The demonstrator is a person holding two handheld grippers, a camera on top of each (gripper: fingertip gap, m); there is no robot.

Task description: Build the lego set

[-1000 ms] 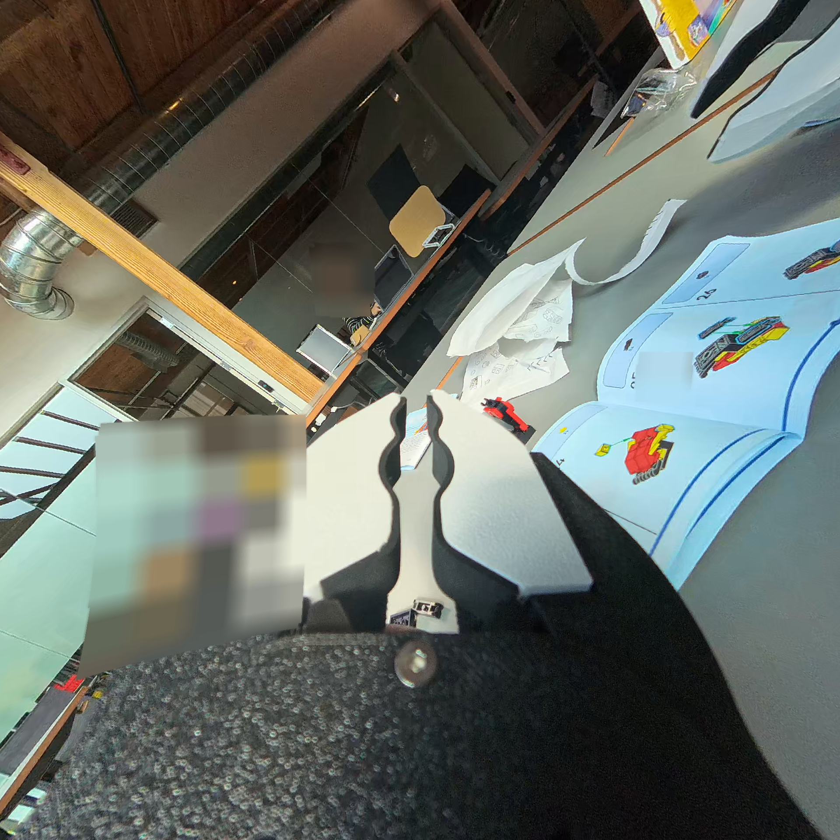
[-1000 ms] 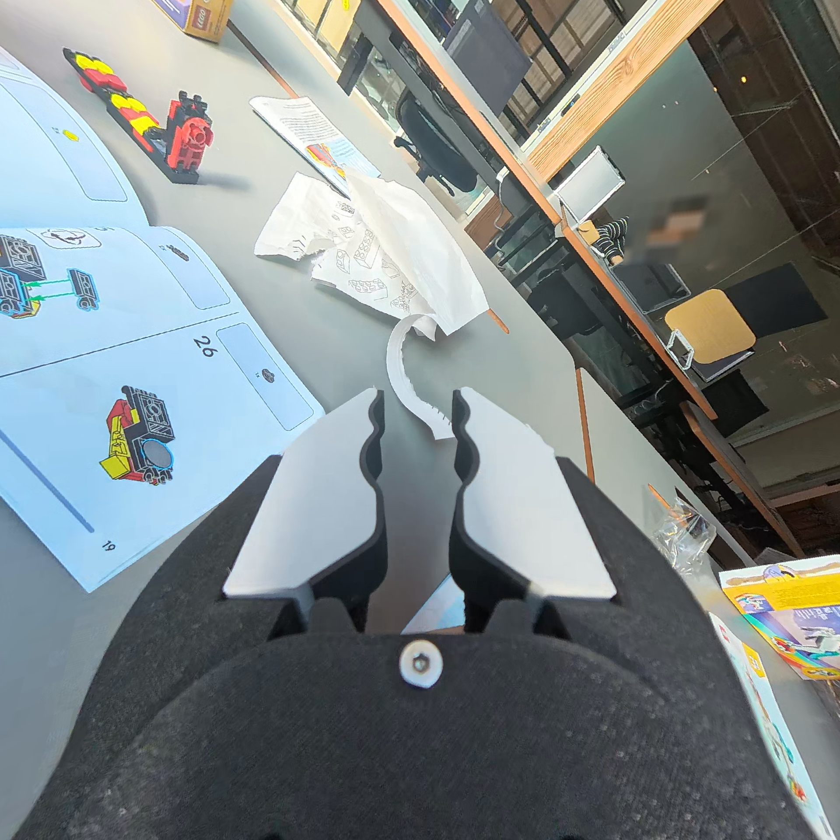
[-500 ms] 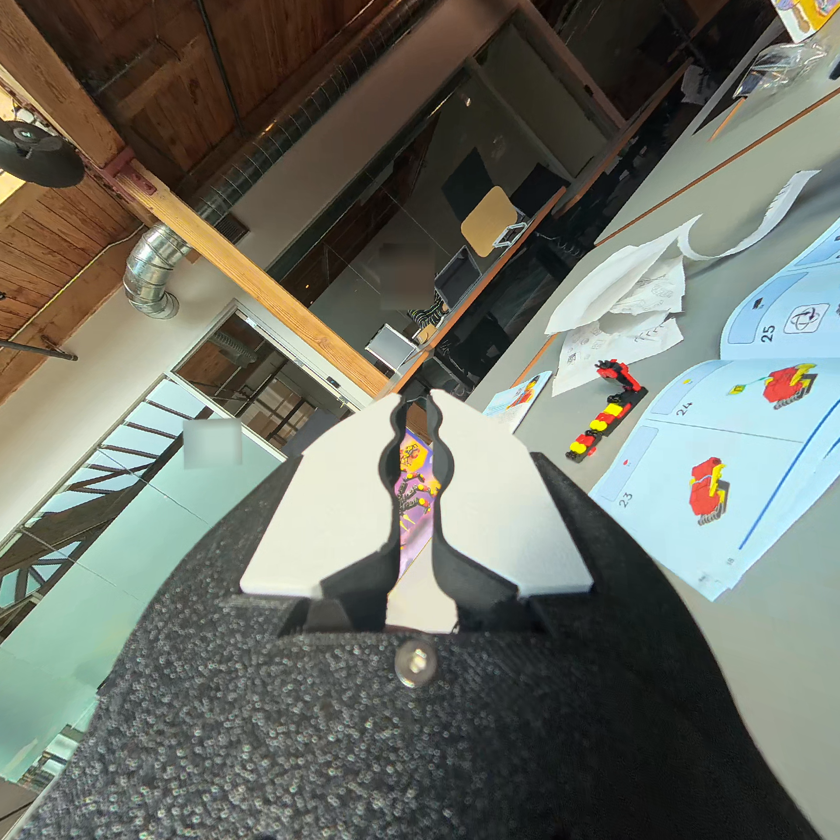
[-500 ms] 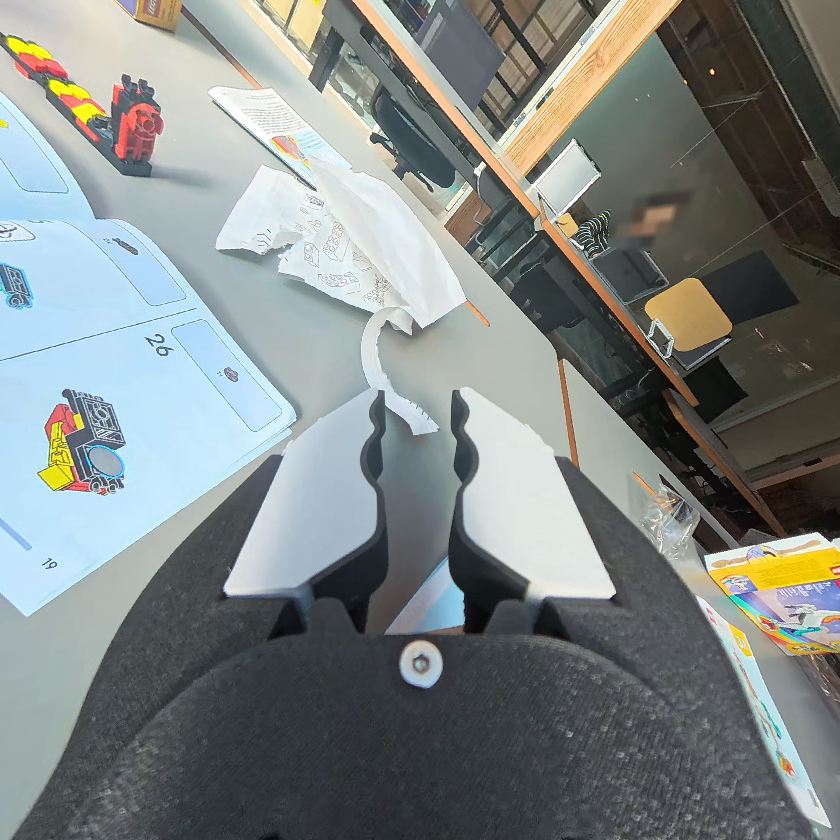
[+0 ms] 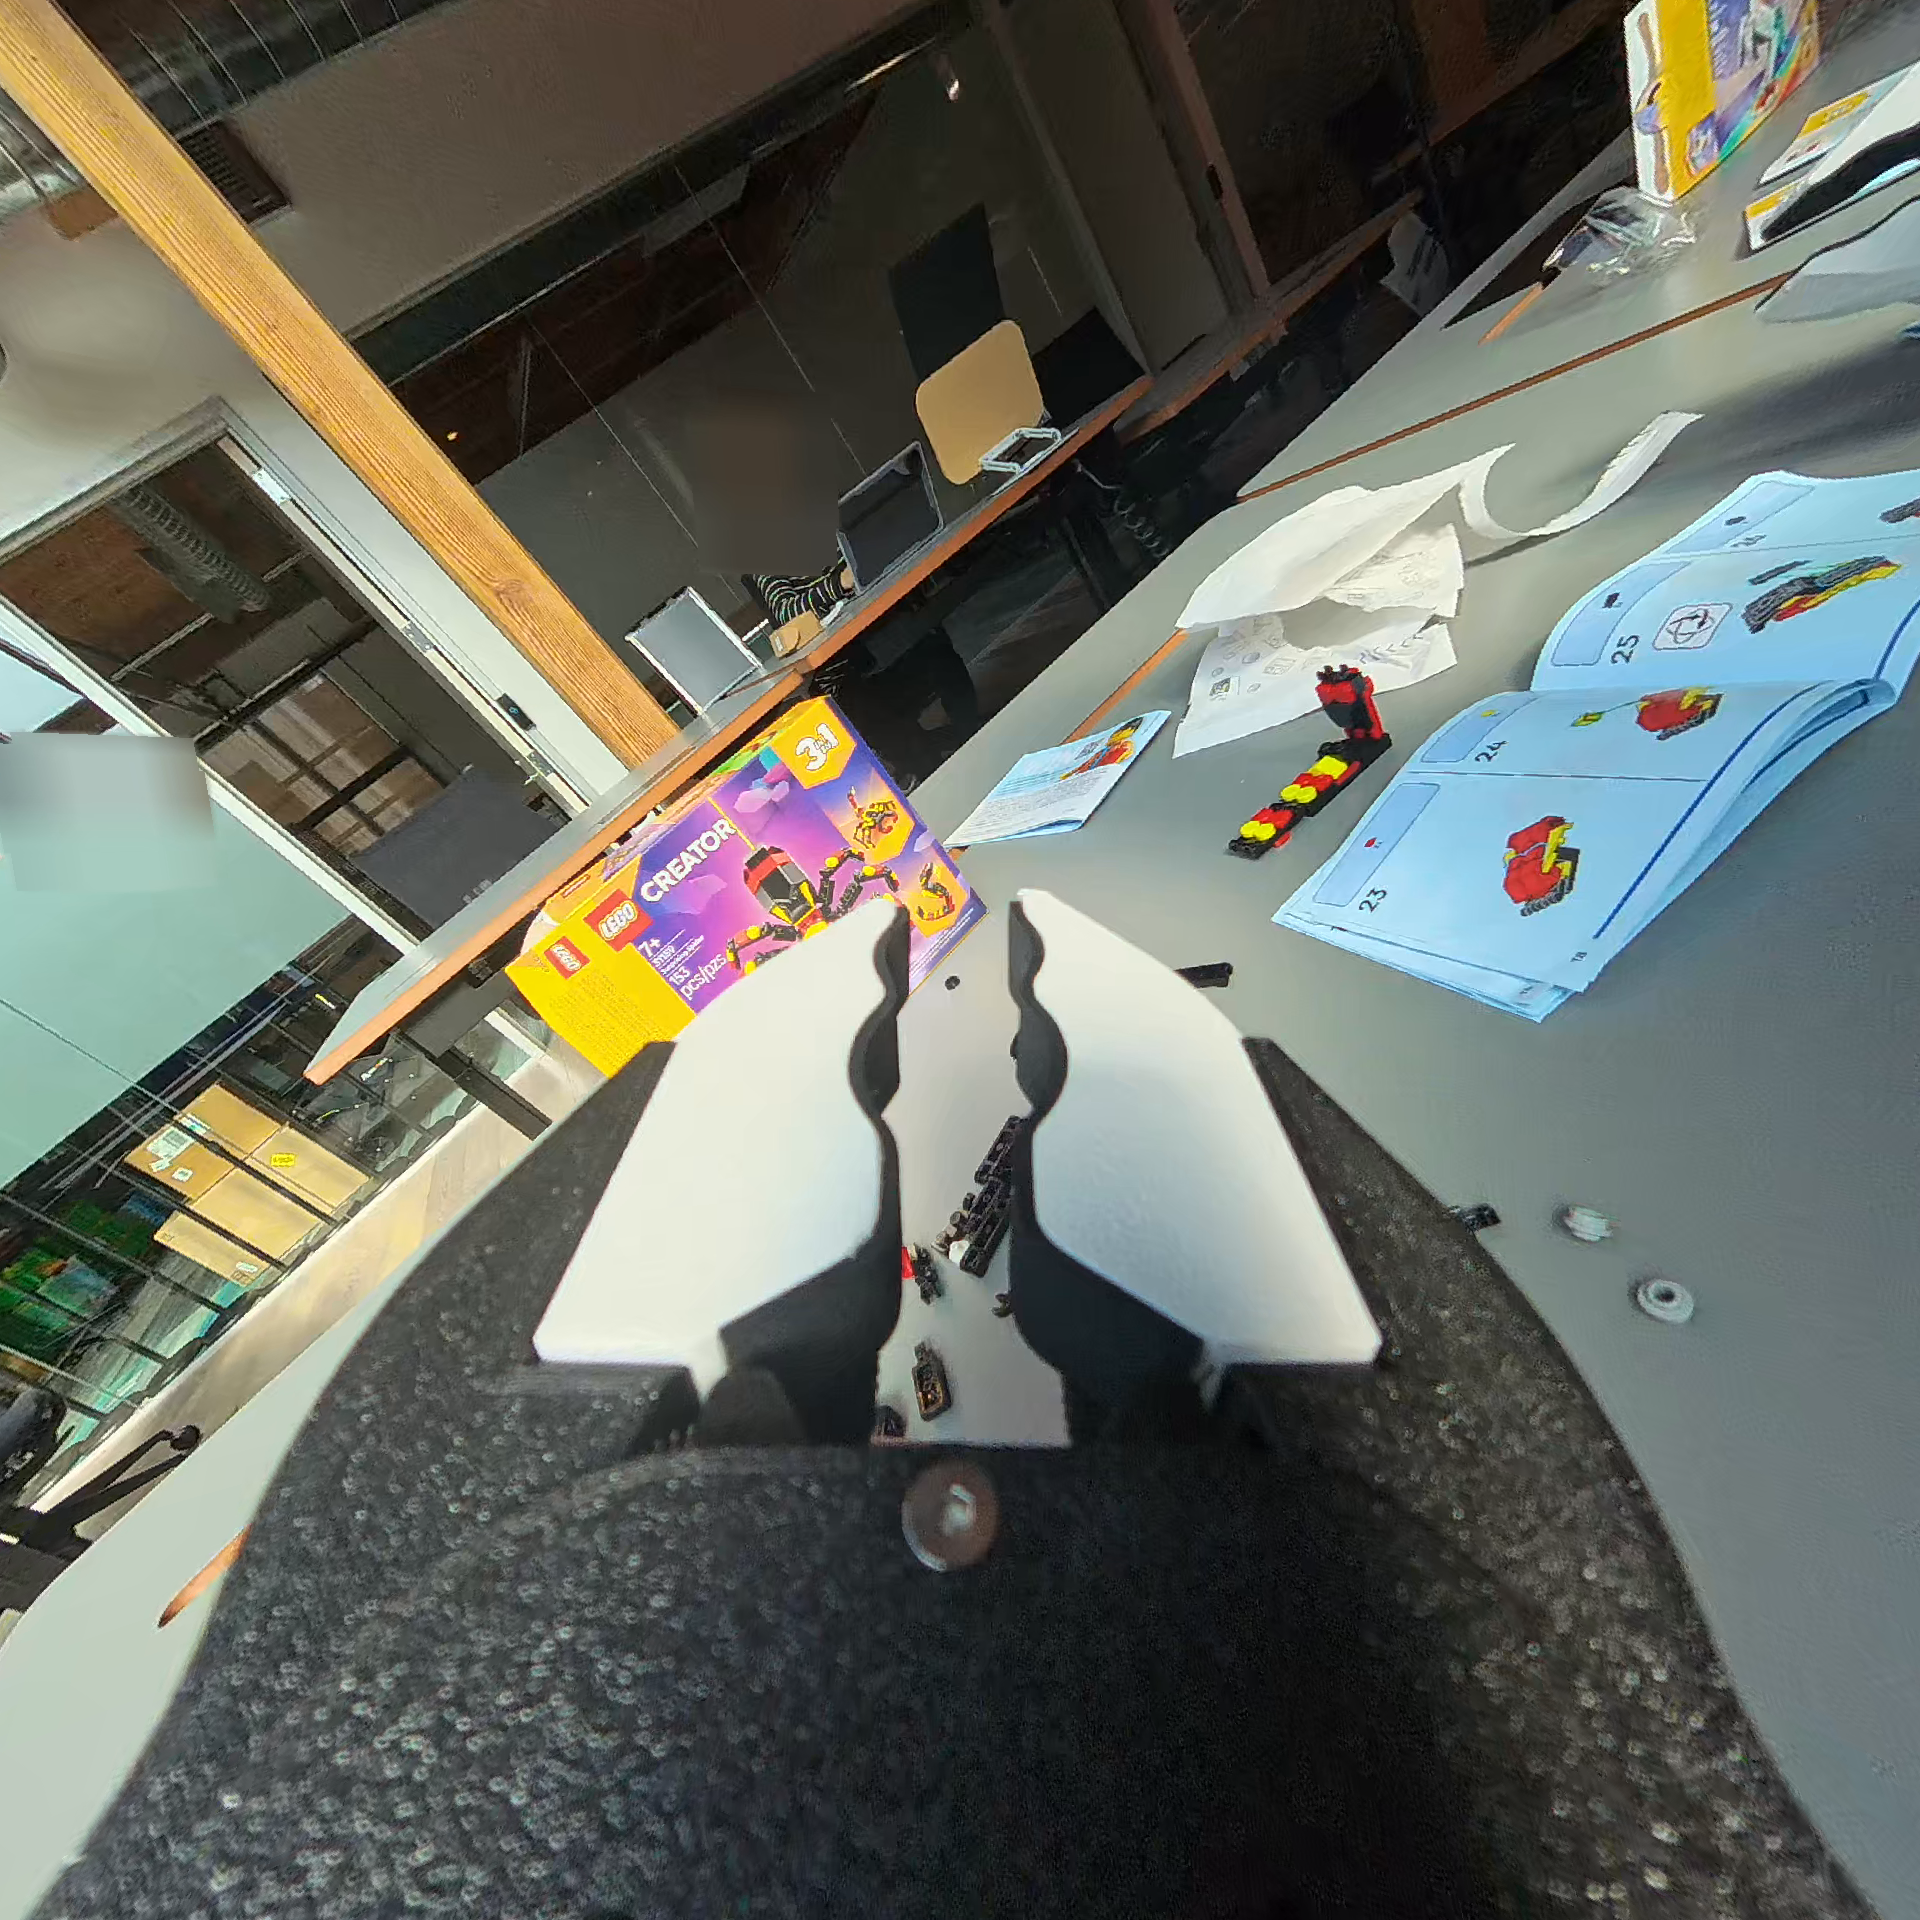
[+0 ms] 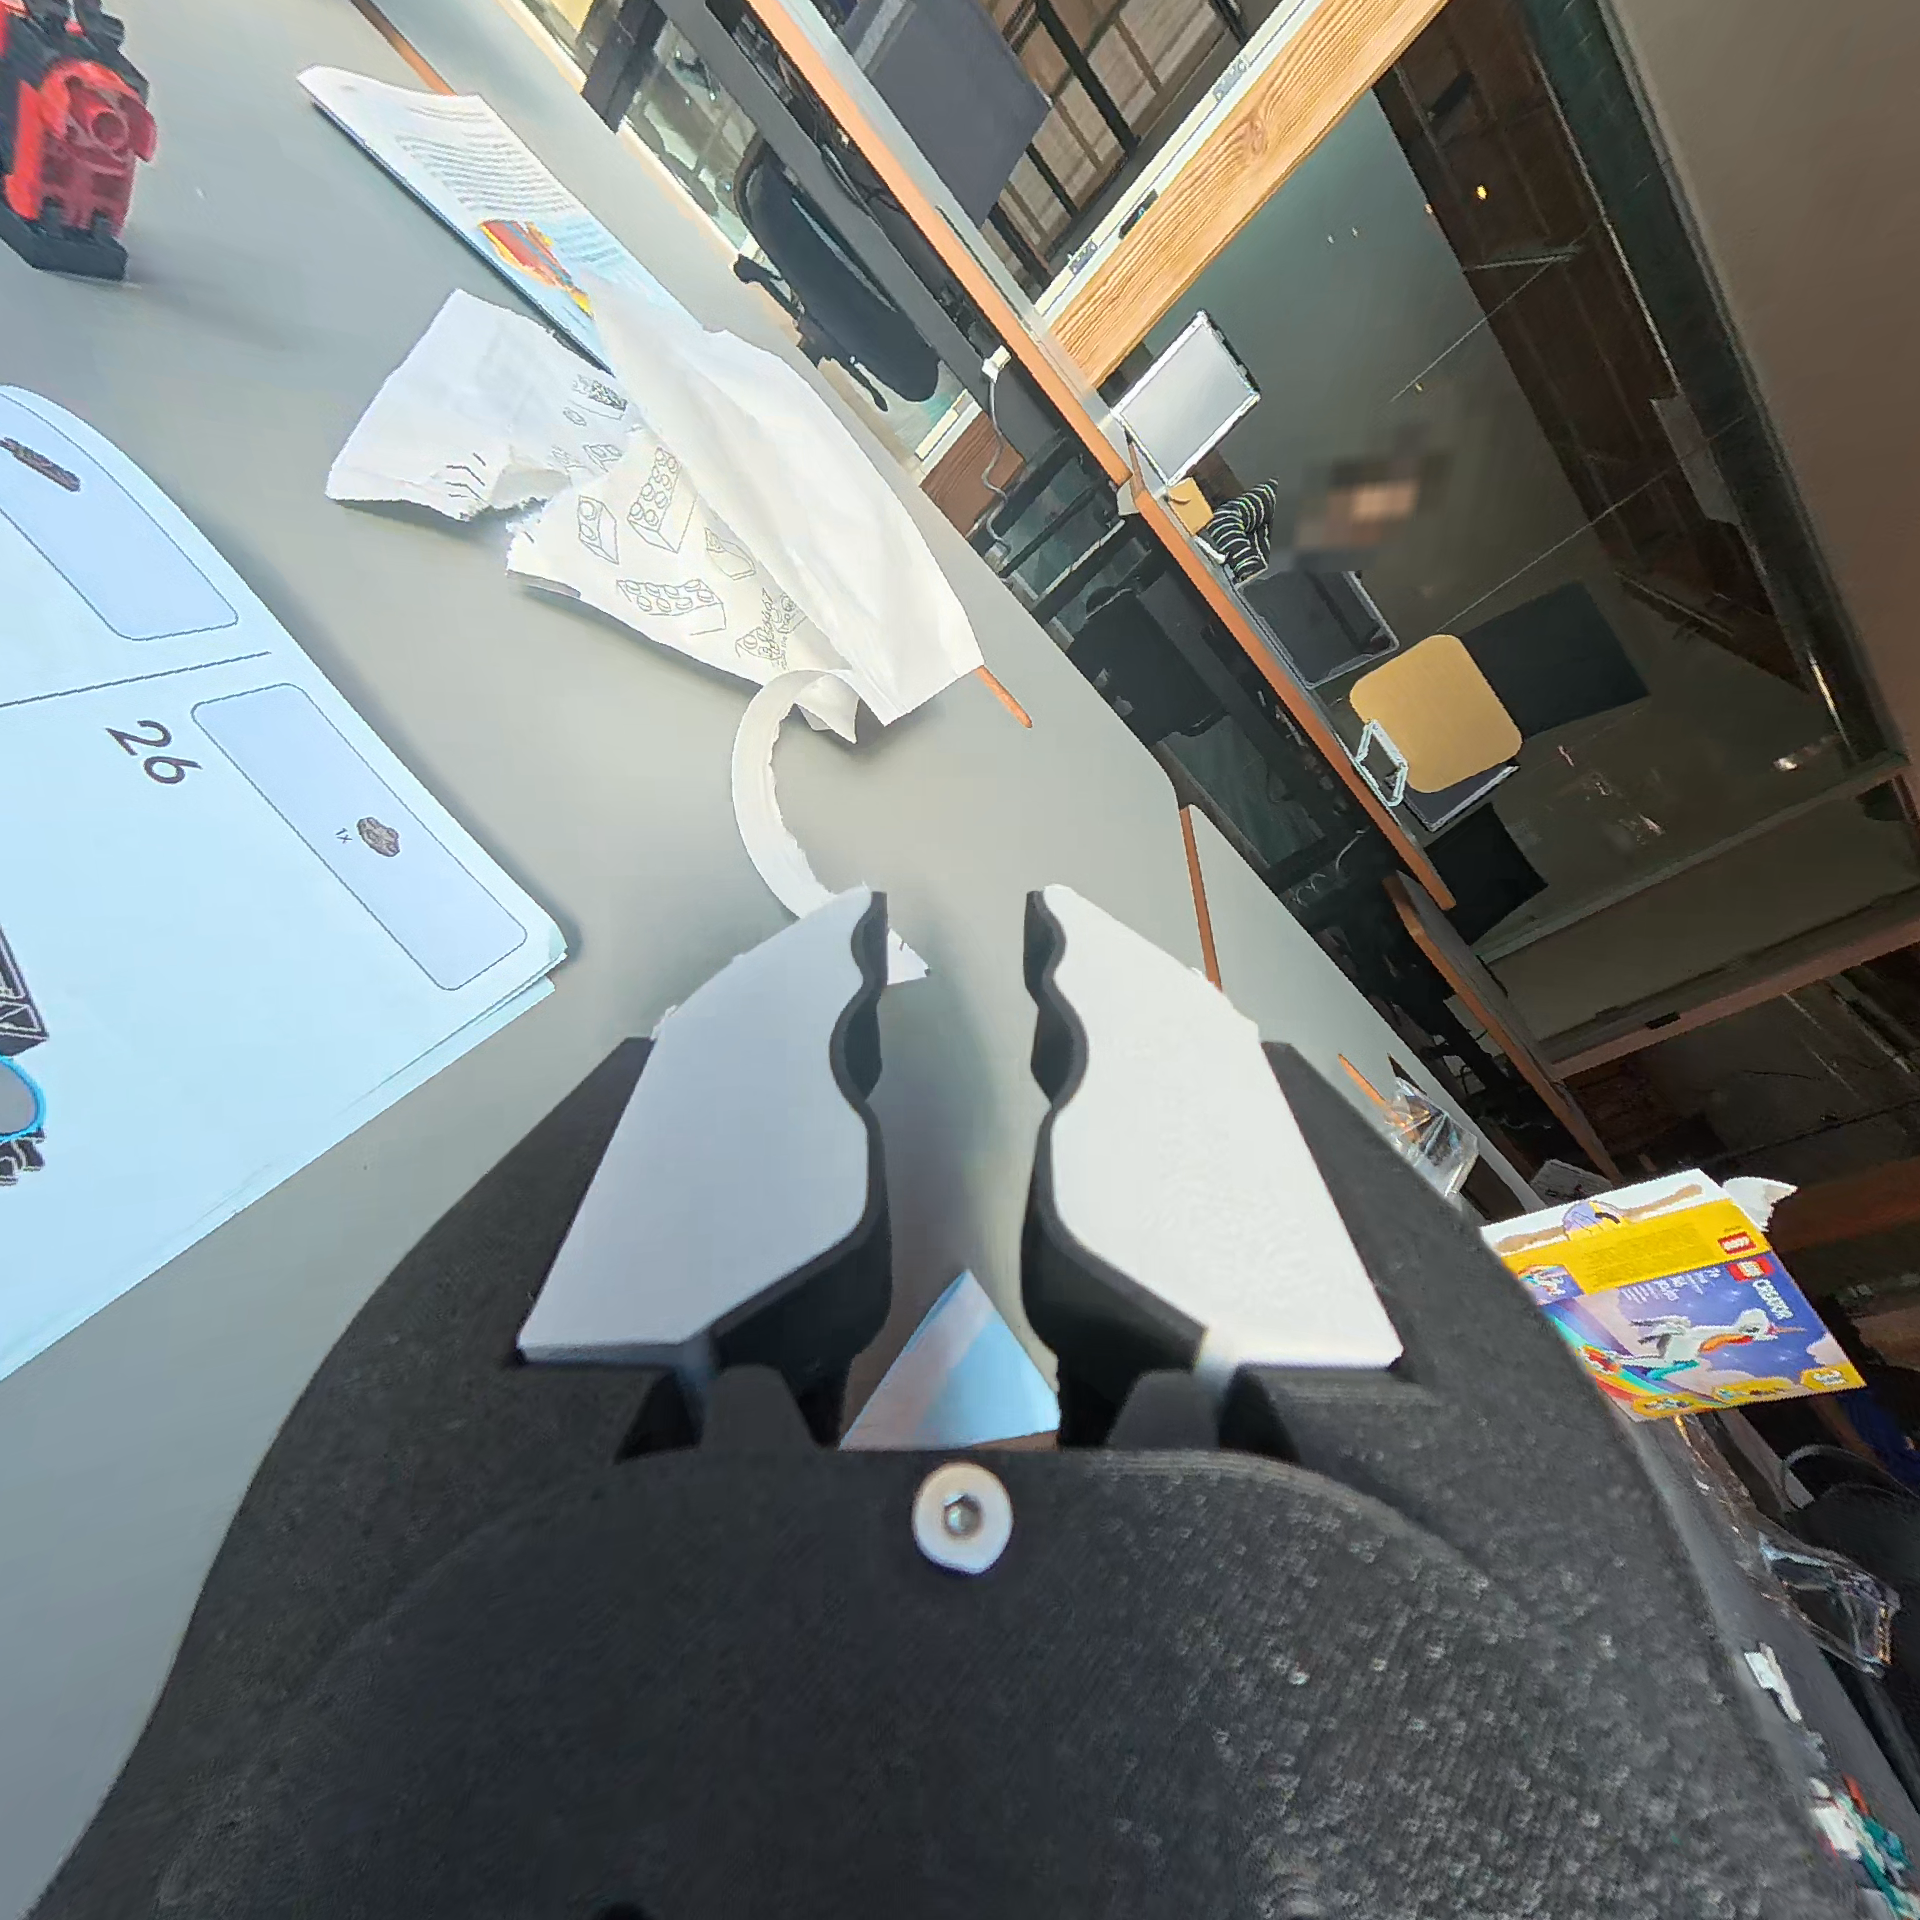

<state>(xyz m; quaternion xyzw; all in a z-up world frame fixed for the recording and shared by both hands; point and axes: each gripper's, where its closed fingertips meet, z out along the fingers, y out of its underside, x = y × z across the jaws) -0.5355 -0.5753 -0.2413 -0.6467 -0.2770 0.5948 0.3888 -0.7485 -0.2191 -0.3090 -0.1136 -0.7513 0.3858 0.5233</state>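
Note:
My left gripper [image 5: 958, 920] is open and empty, low over the grey table [image 5: 1558, 1143]. Several small loose black pieces [image 5: 985, 1195] lie on the table in the gap between its fingers. A red, black and yellow partial build [image 5: 1311, 774] stands beyond it, beside the open blue instruction booklet [image 5: 1621, 790]. My right gripper [image 6: 958, 906] is open and empty over bare table, right of the booklet [image 6: 208, 831]. The build [image 6: 68, 156] is at that view's top left.
A purple and yellow set box [image 5: 748, 904] stands at the table's far edge. A torn white paper bag [image 6: 727, 520] with a curled strip [image 6: 758, 800] lies ahead of the right gripper. Two small grey round pieces [image 5: 1584, 1224] lie right of the left gripper. A second box [image 6: 1683, 1299] is at right. My hands' fingertips stand some 40 cm from each other. My right tips are roughly 20 cm from the build [image 6: 68, 156].
The left view has tilted down from the ceiling to the table, bringing the box and loose pieces into view, and its jaws have widened. The right gripper has moved forward toward the paper strip.

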